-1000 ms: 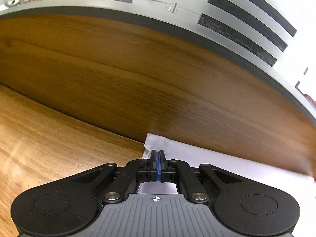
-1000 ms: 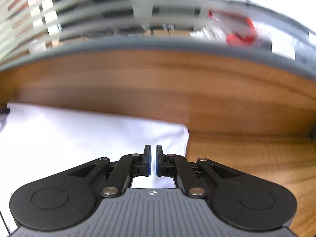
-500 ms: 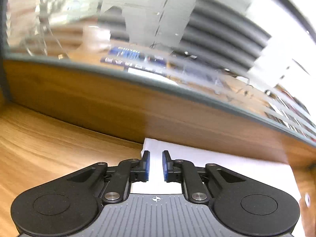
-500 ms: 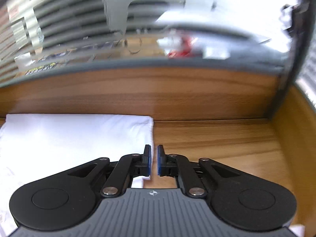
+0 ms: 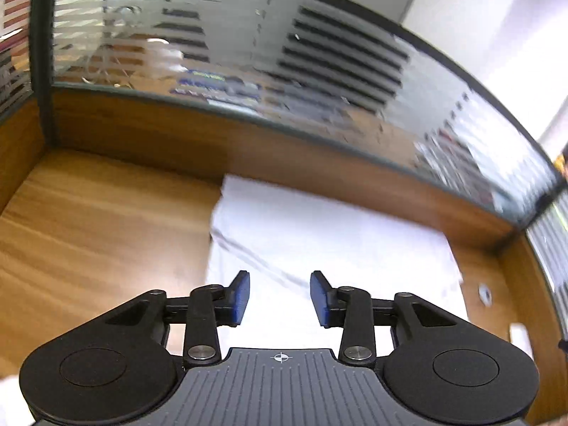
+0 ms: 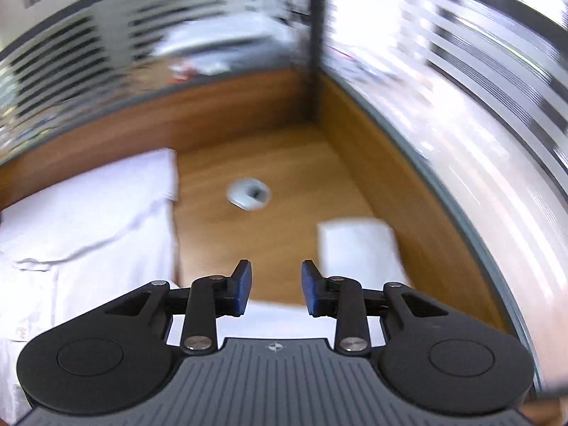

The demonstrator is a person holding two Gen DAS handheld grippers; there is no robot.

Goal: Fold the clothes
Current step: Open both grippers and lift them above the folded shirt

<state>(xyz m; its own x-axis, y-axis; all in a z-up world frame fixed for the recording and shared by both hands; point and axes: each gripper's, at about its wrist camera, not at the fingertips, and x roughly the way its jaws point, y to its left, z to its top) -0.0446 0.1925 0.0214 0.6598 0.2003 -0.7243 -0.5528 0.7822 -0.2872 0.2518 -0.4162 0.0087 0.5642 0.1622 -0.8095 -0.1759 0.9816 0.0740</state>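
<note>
A white garment [image 5: 333,245] lies flat on the wooden desk, its far edge along the back partition. My left gripper [image 5: 279,296] hangs above the garment's left half, its jaws opening with nothing between them. In the right wrist view the same white garment [image 6: 81,220] fills the left side. My right gripper [image 6: 276,289] is off its right edge, above bare wood, jaws opening and empty. A strip of white cloth shows just under the right gripper's fingers [image 6: 243,284].
A wooden desk [image 5: 99,234] is boxed in by wood-and-frosted-glass partitions [image 5: 248,71] at the back and on both sides. A round cable grommet [image 6: 248,193] sits in the desktop near the right corner. A small folded white piece [image 6: 358,248] lies right of it.
Both grippers went from shut at the garment's far corners to open, and rose and pulled back. The right one swung to the right, off the cloth, bringing the desk's corner into view.
</note>
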